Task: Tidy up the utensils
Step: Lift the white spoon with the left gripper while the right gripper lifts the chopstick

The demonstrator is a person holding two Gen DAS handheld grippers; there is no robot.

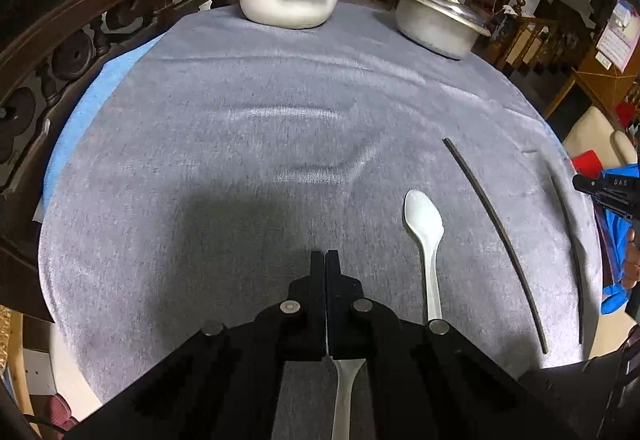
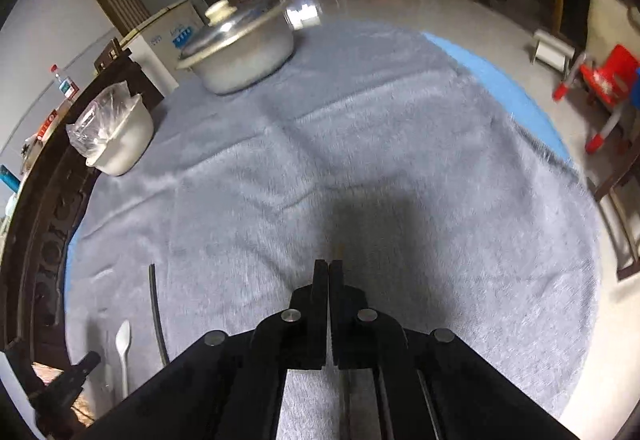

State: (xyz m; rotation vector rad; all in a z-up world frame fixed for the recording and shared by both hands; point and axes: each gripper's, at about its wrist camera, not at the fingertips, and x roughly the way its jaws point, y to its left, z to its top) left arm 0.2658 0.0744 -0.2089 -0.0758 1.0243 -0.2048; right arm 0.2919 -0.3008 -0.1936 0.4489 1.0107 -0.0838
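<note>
My left gripper point(image 1: 325, 258) is shut on the handle of a white spoon point(image 1: 347, 392), which shows below the fingers. A second white spoon point(image 1: 426, 236) lies on the grey cloth just to its right. Two dark chopsticks lie further right: one long point(image 1: 496, 240), one near the table edge point(image 1: 568, 252). My right gripper point(image 2: 329, 267) is shut on a thin stick, seemingly a chopstick point(image 2: 345, 392); its pale tip pokes out past the fingers. In the right wrist view the lying spoon point(image 2: 123, 348) and a chopstick point(image 2: 156, 316) sit at lower left.
A white bowl point(image 1: 288, 0) holding a plastic bag stands at the far edge. A lidded metal pot point(image 1: 438, 22) stands far right. A carved dark wooden chair back point(image 1: 60, 40) borders the left side. The round table point(image 2: 360, 120) is covered in grey cloth.
</note>
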